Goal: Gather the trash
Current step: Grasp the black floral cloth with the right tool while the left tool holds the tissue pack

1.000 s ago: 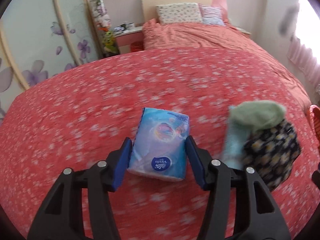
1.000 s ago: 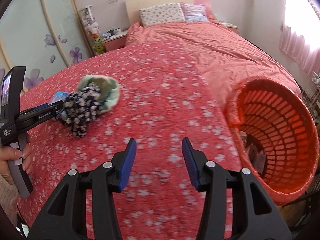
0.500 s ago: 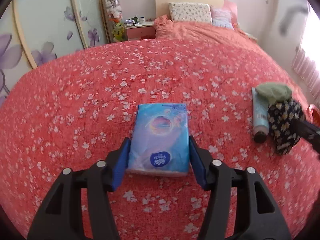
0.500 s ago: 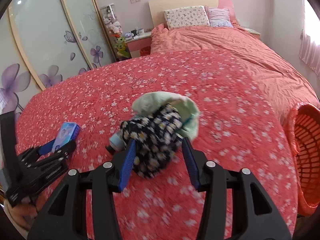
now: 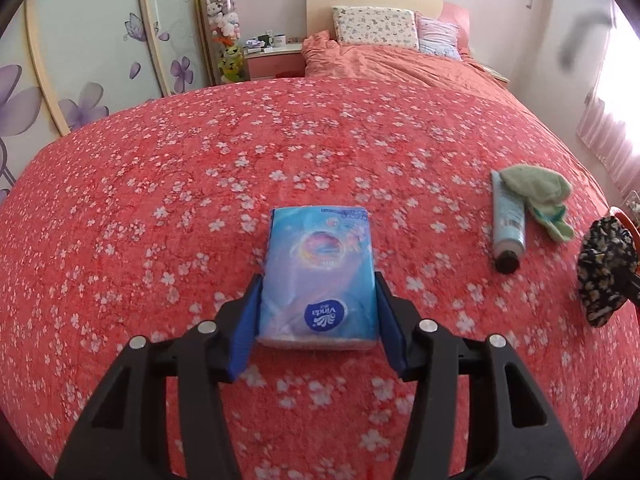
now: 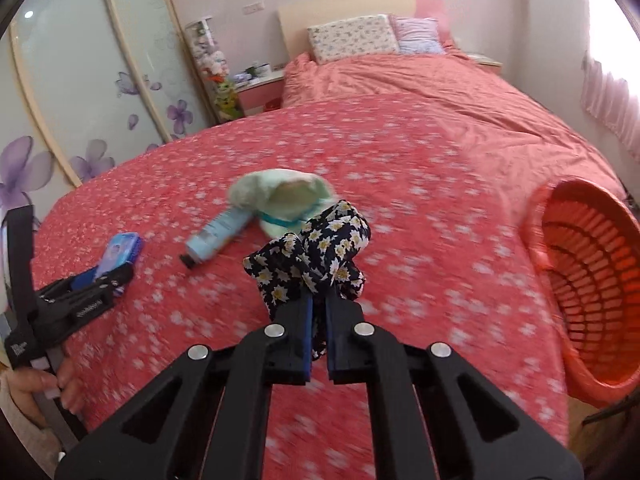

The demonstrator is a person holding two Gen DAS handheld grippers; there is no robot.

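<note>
My left gripper (image 5: 318, 316) is shut on a blue tissue pack (image 5: 320, 272) that rests on the red floral bedspread (image 5: 200, 200). My right gripper (image 6: 317, 312) is shut on a dark daisy-print cloth (image 6: 316, 248) and holds it above the bed; the cloth also shows at the right of the left wrist view (image 5: 604, 272). A light-blue tube (image 5: 506, 220) and a pale green cloth (image 5: 536, 192) lie on the bed, also seen in the right wrist view as the tube (image 6: 218, 236) and green cloth (image 6: 280, 196). An orange basket (image 6: 588, 288) stands at the bed's right edge.
Pillows (image 5: 376, 30) lie at the headboard. A pink nightstand (image 5: 272, 60) and a wardrobe with flower doors (image 5: 80, 60) stand to the left. The left gripper and the hand holding it (image 6: 60, 312) show at the left of the right wrist view.
My right gripper closed on the daisy-print cloth and lifted it off the tube and green cloth, which now lie uncovered. My left gripper stays on the tissue pack.
</note>
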